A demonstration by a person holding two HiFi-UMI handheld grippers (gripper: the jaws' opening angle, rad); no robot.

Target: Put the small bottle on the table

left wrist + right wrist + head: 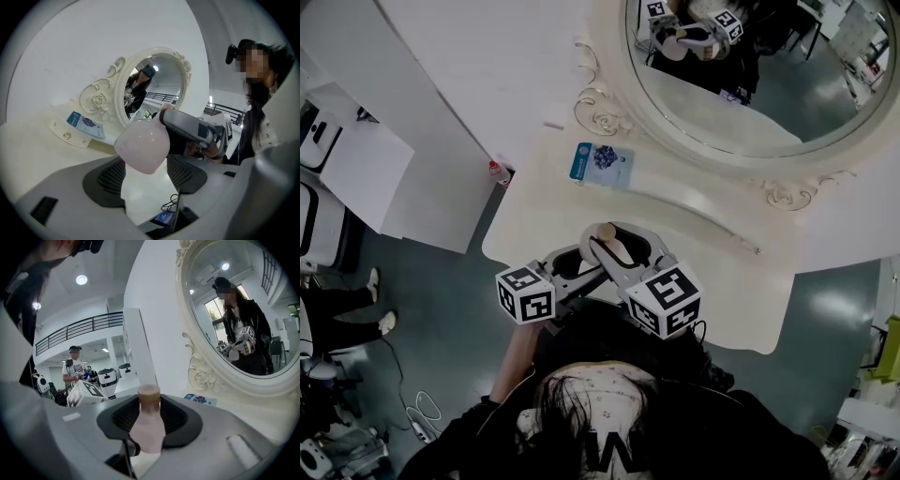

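A small pale pink bottle (149, 427) with a brown cap stands upright between the pads of my right gripper (149, 420), which is shut on its body. In the head view the bottle (607, 232) is held in the air over the front edge of the cream dressing table (712, 272), just above my lap. My left gripper (145, 176) is open, its pads wide apart. The bottle's rounded base (143, 145) hangs just in front of its fingertips. In the head view the left gripper (572, 265) sits close beside the right gripper (619, 251).
A large oval mirror (750, 66) in an ornate white frame stands at the back of the table. A blue card (600, 164) lies flat in front of it. A small red-topped item (495, 170) sits at the table's left edge. A white cabinet (356, 169) stands at the left.
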